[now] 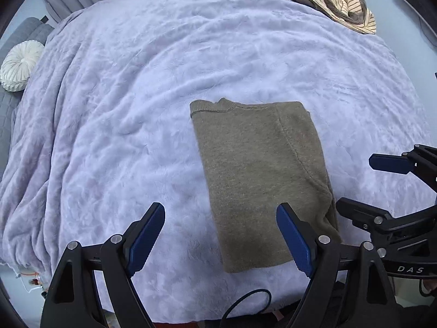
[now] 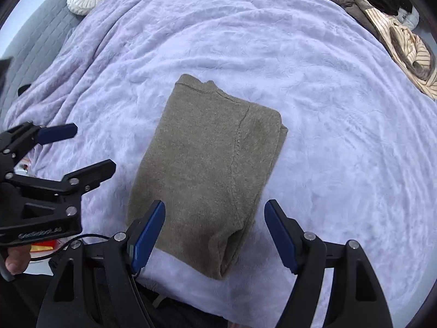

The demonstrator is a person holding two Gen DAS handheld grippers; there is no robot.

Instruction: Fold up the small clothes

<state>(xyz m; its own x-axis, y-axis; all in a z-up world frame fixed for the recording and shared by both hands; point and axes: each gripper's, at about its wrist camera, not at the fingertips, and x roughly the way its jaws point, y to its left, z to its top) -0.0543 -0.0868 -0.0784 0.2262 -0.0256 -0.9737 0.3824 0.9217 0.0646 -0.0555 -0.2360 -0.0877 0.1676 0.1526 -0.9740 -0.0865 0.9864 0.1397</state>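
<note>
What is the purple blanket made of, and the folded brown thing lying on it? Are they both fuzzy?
The purple blanket looks like soft plush fleece: its surface shows a short, brushed pile with faint swirls and a slight sheen. The folded brown garment seems to be a matte knit or fleece, with a fine speckled texture and stitched seams. Both look fuzzy, though the exact fibre cannot be told.

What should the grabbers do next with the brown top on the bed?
Probably reach for the unfolded pile at the bed's far corner. The brown top already lies folded flat on the blanket, and the left gripper and right gripper are open, holding nothing.
</note>
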